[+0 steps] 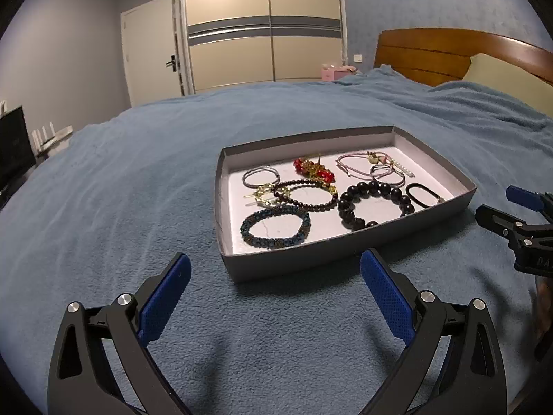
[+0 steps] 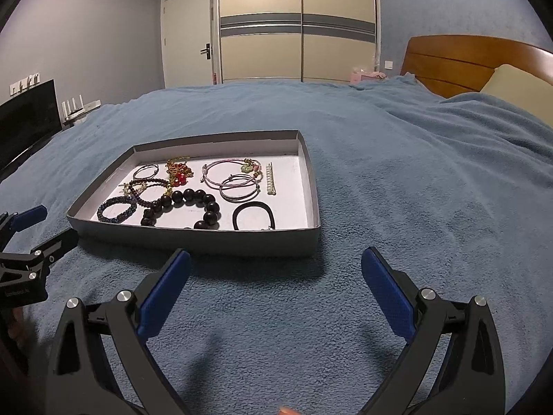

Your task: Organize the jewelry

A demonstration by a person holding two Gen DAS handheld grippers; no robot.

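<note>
Both grippers over blue blanket (image 1: 138, 186), nothing held. Left gripper (image 1: 275, 269) jaws spread wide, just short of grey tray (image 1: 345, 245) near wall. Right gripper (image 2: 275, 263) jaws spread wide too, tray ahead-left. Tray sits on blanket, all jewelry inside: large black bead bracelet (image 1: 375, 204), blue-black woven bracelet (image 1: 274, 226), dark small-bead bracelet (image 1: 306, 193), red bead piece (image 1: 312, 169), pink cord bracelets (image 2: 230, 176), pearl bar clip (image 2: 270, 181), black hair tie (image 2: 253, 216).
</note>
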